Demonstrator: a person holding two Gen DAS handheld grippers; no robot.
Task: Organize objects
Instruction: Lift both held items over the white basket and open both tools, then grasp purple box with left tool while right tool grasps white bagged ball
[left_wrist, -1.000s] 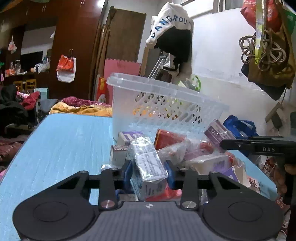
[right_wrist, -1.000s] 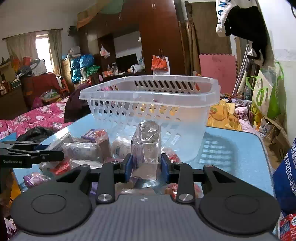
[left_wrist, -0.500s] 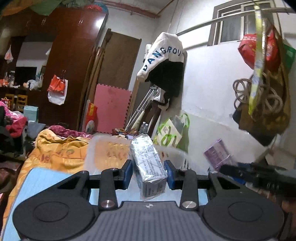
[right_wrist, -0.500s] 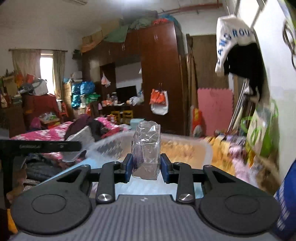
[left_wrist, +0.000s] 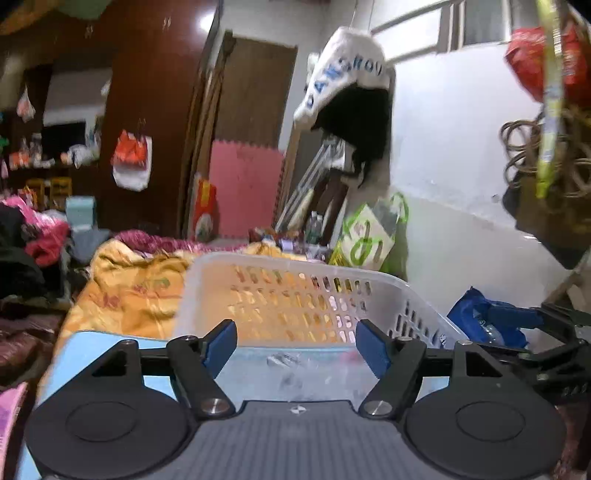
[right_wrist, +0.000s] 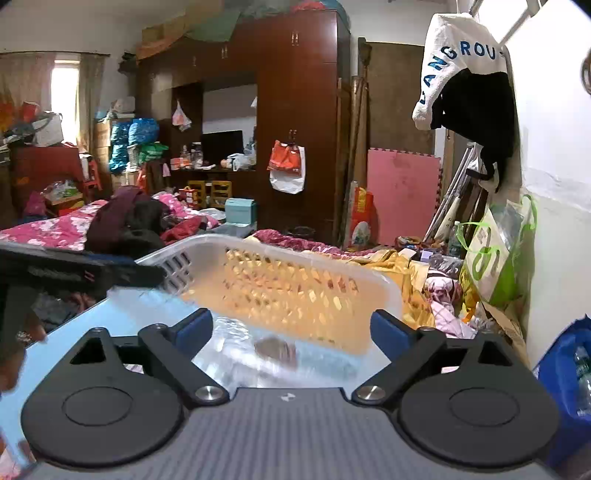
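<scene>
Both your hand-held grippers, left & right, are opening w/ nothing clamped, blurred packets dropping into the basket just ahead; they look light & crinkly, so pinch mid-body.

— How are your two hands set?

— My left gripper points forward and a little downward, its jaws opening, the blue pads apart with nothing pressed between them.

— And the other?

— My right gripper tilts down the same way, jaws opening wide, its blue pads gripping nothing. From each wrist I see the other gripper's dark frame at the edge, level with mine.
</scene>
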